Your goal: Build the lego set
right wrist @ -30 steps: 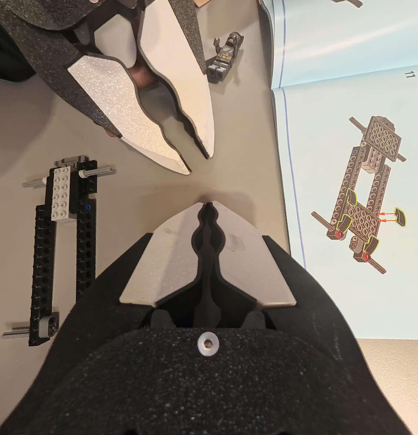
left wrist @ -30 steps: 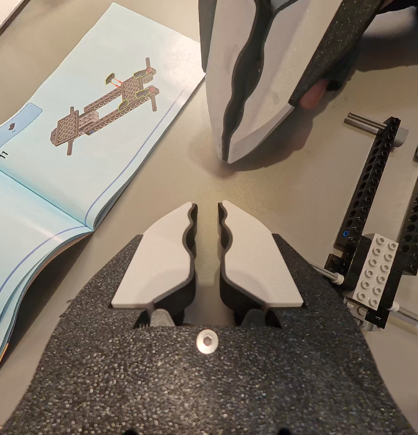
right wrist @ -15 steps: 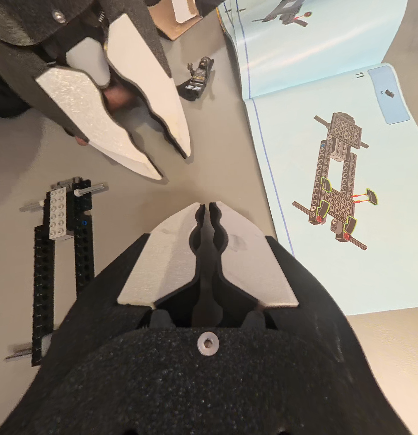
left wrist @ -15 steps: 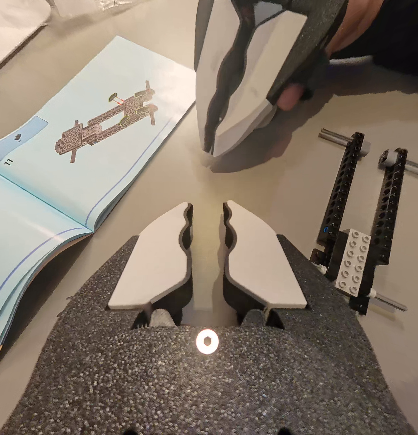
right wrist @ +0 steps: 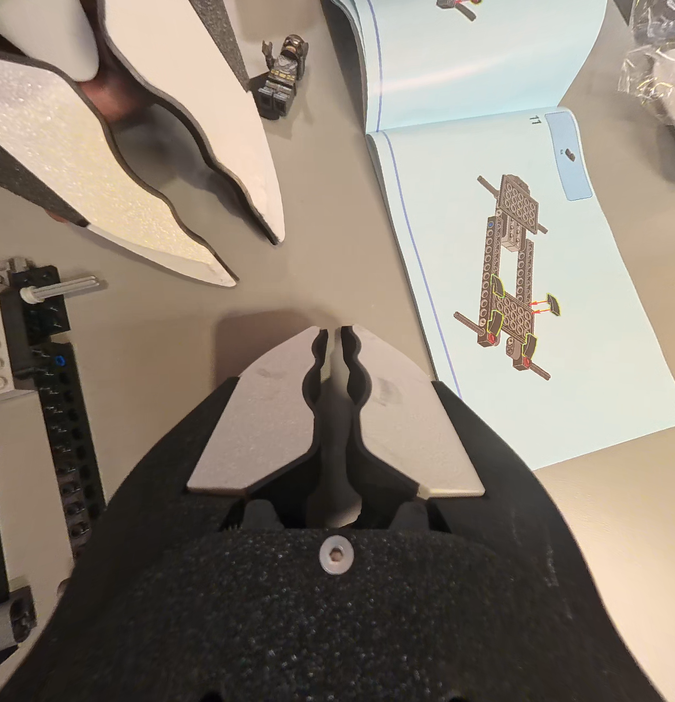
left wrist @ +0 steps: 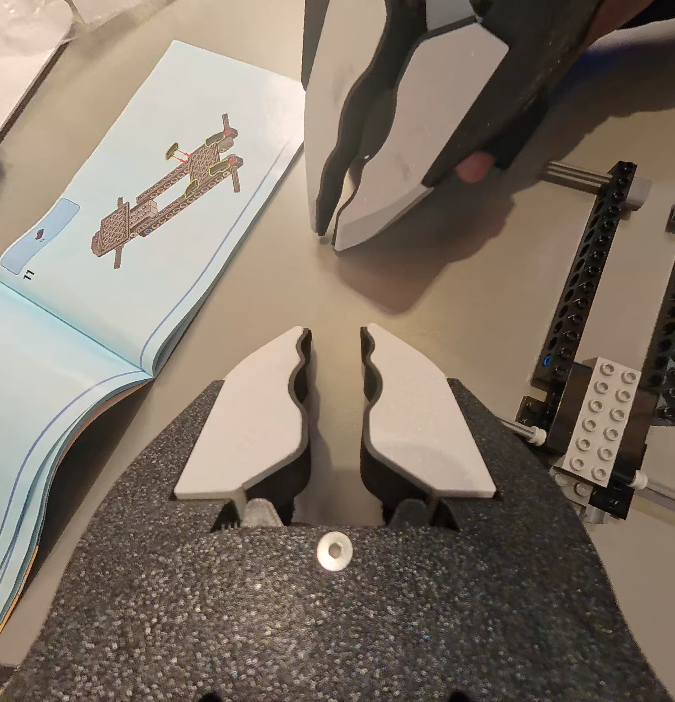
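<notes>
left gripper (left wrist: 335, 330) hovers over bare beige tabletop (left wrist: 275, 288), jaws moderately apart, nothing between them. right gripper (right wrist: 334, 329) faces it, jaws parted by a narrow slit, nothing held, tips low over the table. black studded-beam brick frame with a light grey plate and grey axles (left wrist: 594, 383) lies apart on the left gripper's right, untouched. open pale blue instruction booklet (left wrist: 111, 243) on its left. small dark toy figure (right wrist: 284, 72) far behind, beside the booklet. no loose brick near either gripper.
</notes>
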The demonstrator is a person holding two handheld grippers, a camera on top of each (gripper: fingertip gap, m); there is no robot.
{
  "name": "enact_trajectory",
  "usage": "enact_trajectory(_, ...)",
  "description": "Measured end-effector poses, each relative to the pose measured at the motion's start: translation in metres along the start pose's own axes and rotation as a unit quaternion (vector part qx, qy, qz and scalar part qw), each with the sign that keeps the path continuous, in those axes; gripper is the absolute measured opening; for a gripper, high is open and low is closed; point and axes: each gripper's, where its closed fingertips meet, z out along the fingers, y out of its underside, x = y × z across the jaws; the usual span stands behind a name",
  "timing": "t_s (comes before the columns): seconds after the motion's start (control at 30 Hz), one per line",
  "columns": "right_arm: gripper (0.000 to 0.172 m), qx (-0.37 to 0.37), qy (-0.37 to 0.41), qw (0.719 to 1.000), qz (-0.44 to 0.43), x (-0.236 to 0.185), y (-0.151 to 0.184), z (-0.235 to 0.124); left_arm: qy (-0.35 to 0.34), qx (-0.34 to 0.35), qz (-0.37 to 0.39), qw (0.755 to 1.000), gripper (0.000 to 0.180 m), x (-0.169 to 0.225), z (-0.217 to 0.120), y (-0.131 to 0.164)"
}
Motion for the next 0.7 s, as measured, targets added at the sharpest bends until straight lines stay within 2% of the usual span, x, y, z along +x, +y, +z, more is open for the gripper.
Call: enact_trajectory(0.7,0.006,0.0,-0.006,1.0,0.001,-0.0011,0.0,-0.0001,0.012,-0.002,-0.011,1.0,0.025,0.0004,0.0002,0.0006)
